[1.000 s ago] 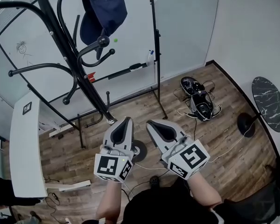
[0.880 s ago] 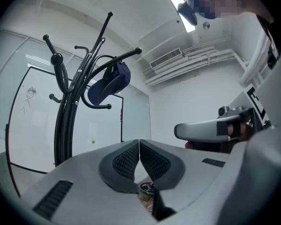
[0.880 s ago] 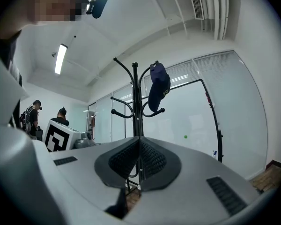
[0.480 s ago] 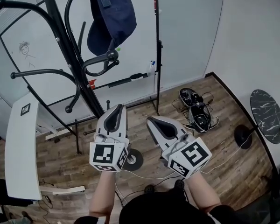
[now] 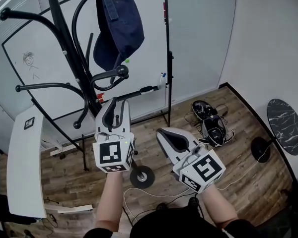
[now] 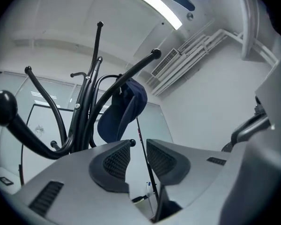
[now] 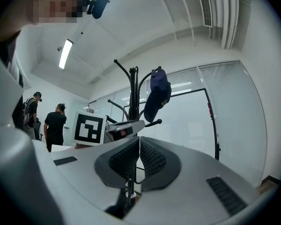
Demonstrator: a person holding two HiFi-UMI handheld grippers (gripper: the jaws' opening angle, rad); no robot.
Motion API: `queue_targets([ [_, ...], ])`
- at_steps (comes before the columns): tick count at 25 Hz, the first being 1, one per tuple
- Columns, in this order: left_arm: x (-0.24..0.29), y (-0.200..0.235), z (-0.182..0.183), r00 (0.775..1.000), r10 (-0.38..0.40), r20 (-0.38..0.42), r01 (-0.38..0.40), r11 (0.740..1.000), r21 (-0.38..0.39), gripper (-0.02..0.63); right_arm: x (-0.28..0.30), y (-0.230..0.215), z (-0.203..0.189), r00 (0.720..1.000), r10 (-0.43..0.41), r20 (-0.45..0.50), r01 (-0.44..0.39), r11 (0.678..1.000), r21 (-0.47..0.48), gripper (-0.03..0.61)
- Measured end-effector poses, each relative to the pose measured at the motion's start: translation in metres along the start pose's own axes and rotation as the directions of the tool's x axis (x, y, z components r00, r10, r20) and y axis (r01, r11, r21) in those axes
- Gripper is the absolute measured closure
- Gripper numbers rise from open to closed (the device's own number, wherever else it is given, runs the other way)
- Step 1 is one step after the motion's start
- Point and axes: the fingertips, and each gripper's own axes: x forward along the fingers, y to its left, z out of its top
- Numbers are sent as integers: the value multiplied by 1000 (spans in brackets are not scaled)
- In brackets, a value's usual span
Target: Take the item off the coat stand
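Note:
A navy cap [image 5: 118,29] hangs high on the black coat stand [image 5: 69,48]. My left gripper [image 5: 115,102] is raised just below the stand's lower knobbed hook [image 5: 121,71], a little under the cap. Its jaws have just been opening and stand apart with nothing between them. In the left gripper view the cap [image 6: 124,111] shows above the gap of my left gripper [image 6: 138,146]. My right gripper [image 5: 161,131] hangs lower and to the right, pads together, empty. The right gripper view shows the cap [image 7: 158,93] far beyond my right gripper [image 7: 139,142].
A whiteboard on a wheeled frame [image 5: 149,43] stands behind the coat stand. A white desk [image 5: 22,167] is at the left. On the wooden floor lie dark gear and cables [image 5: 208,123], and a round marble side table [image 5: 285,125] stands at the right. Two people [image 7: 54,125] stand far off.
My left gripper has risen toward the stand's lower hook and its jaws have parted. The right gripper lifted slightly and stayed shut.

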Motion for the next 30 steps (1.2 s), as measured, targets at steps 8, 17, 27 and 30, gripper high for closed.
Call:
queue_targets([
  [8, 27, 17, 10, 995, 88, 39, -92, 990, 107, 483, 0, -5, 5, 1000, -14, 13, 14, 1000, -3, 548],
  [17, 51, 25, 12, 994, 109, 32, -112, 988, 109, 482, -8, -9, 5, 999, -34, 18, 34, 999, 2, 548],
  [27, 55, 29, 19, 992, 114, 51, -119, 986, 113, 558, -12, -24, 3, 994, -109, 6, 109, 994, 20, 546],
  [30, 55, 25, 21, 994, 93, 54, -100, 987, 129, 565, -12, -30, 3, 992, -129, 5, 129, 991, 27, 548],
])
